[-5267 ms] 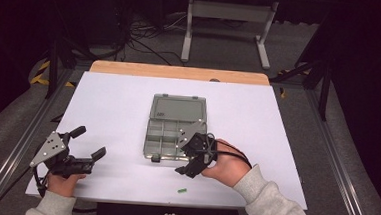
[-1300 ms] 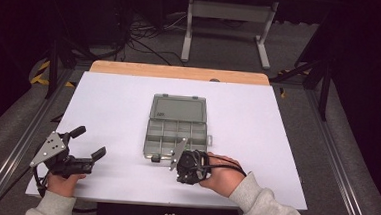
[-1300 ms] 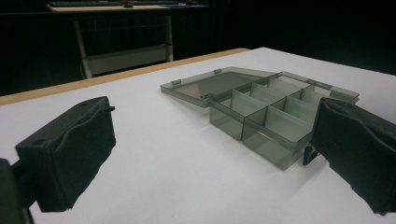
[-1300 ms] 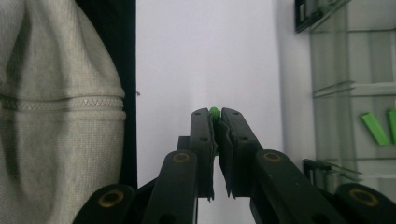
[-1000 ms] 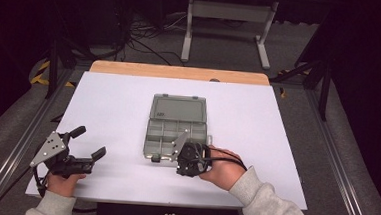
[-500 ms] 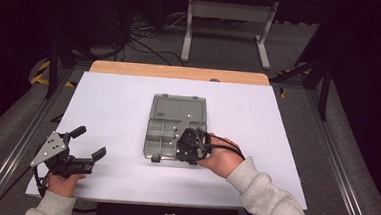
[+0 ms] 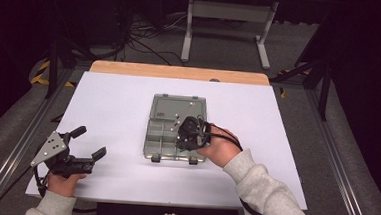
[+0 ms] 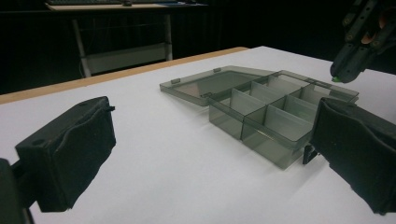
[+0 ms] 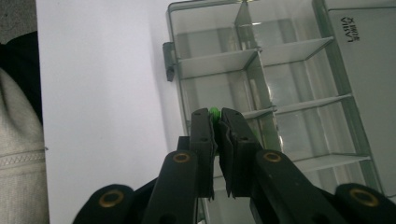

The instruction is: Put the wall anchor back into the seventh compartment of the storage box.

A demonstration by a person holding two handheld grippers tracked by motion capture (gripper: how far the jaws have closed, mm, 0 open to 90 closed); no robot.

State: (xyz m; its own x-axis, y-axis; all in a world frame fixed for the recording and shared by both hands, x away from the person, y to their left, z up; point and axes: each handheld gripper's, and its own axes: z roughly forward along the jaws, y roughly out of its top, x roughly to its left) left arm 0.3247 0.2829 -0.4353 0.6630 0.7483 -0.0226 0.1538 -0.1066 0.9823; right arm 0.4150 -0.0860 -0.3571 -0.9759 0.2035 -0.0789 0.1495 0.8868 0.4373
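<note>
A clear grey compartment box (image 7: 152,135) lies open in the middle of the white table, its lid (image 7: 178,109) flat on the far side. My right gripper (image 7: 181,145) hovers over the box's near right compartments, shut on a small green piece (image 9: 214,111) that peeks out between the jaw tips (image 9: 215,115). From the left gripper view the box (image 8: 261,116) lies ahead, with the right gripper (image 8: 337,77) above its far corner. My left gripper (image 7: 89,142) rests at the table's front left, open, with nothing between its jaws (image 8: 215,158).
A white sheet (image 7: 118,108) covers the table, with a wooden strip (image 7: 180,72) along the far edge. Metal rails (image 7: 21,132) run down both sides. A stand (image 7: 229,19) and cables lie on the floor beyond. A grey sleeve (image 7: 263,192) reaches in from the front right.
The right gripper has moved from the table in front of the box to above its compartments, carrying the green piece that earlier lay near the front edge. The left gripper has stayed put.
</note>
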